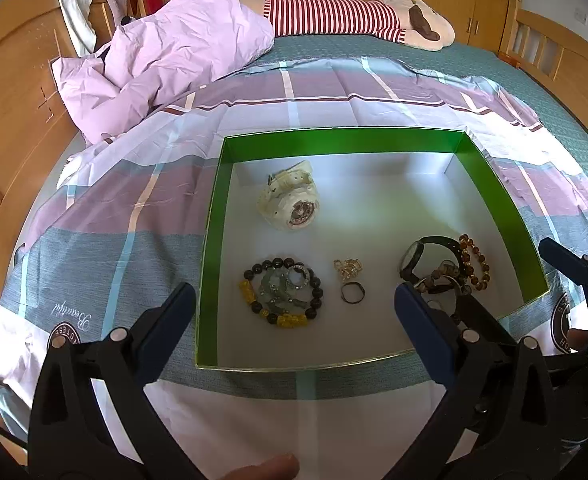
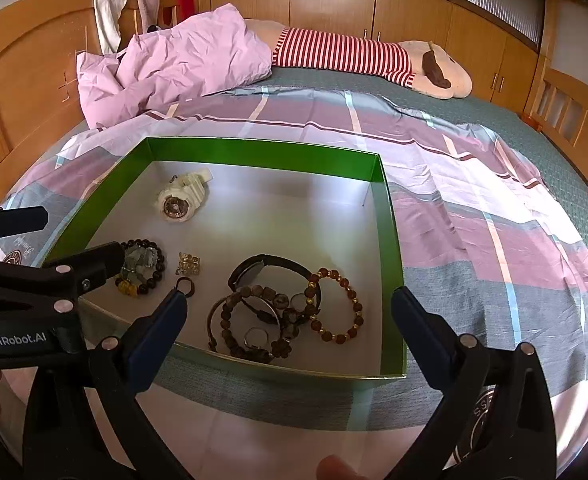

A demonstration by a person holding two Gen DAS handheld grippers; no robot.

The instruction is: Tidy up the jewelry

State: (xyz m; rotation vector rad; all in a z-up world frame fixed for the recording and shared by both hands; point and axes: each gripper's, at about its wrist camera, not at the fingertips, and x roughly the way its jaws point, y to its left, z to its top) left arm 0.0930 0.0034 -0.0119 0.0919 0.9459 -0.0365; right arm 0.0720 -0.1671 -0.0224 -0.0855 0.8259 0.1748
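A green box (image 1: 346, 140) (image 2: 390, 240) with a white floor lies on the bed and holds jewelry. Inside are a white watch (image 1: 290, 200) (image 2: 182, 198), a black-and-yellow bead bracelet (image 1: 282, 292) (image 2: 144, 270), a gold ring cluster (image 1: 348, 269) (image 2: 189, 264), a dark ring (image 1: 352, 292) (image 2: 185, 287), a black watch (image 1: 426, 256) (image 2: 270, 270), brown bead bracelets (image 2: 254, 320) and an amber bead bracelet (image 1: 474, 262) (image 2: 336, 306). My left gripper (image 1: 294, 296) is open above the box's near left part. My right gripper (image 2: 290, 300) is open above the near right pile.
The box sits on a plaid pink, grey and white sheet (image 1: 114, 216) (image 2: 494, 216). A crumpled pink duvet (image 1: 166, 52) (image 2: 174, 68) and a striped plush toy (image 1: 354, 16) (image 2: 374, 60) lie farther back. Wooden bed frame and cabinets (image 2: 334, 4) surround the bed.
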